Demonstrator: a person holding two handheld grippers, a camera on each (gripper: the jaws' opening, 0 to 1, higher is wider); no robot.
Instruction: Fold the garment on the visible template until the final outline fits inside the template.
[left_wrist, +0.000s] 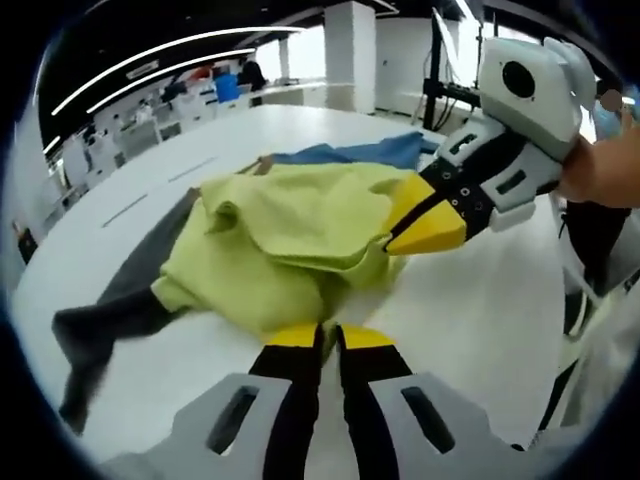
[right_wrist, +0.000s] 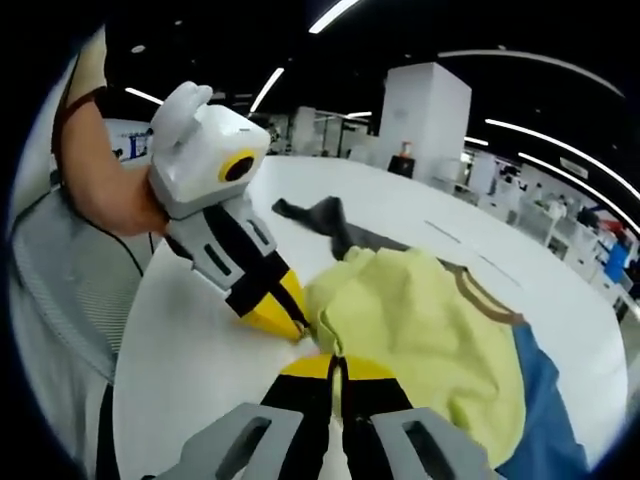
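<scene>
A yellow-green garment (left_wrist: 290, 230) with a brown collar lies crumpled on the white table (left_wrist: 480, 320). My left gripper (left_wrist: 330, 335) is shut at the garment's near hem. The right gripper (left_wrist: 425, 225) comes in from the right, its yellow tips shut on a fold of the cloth. In the right gripper view the garment (right_wrist: 420, 330) spreads ahead of my right gripper (right_wrist: 335, 365), which is shut on its edge. The left gripper (right_wrist: 290, 318) pinches the same edge just to the left.
A dark grey garment (left_wrist: 120, 300) (right_wrist: 330, 225) stretches out from under the yellow one, and a blue garment (left_wrist: 370, 152) (right_wrist: 545, 410) lies on its other side. A person's hand (left_wrist: 600, 170) and arm (right_wrist: 95, 170) hold the grippers. Desks and pillars stand beyond the table (right_wrist: 200, 340).
</scene>
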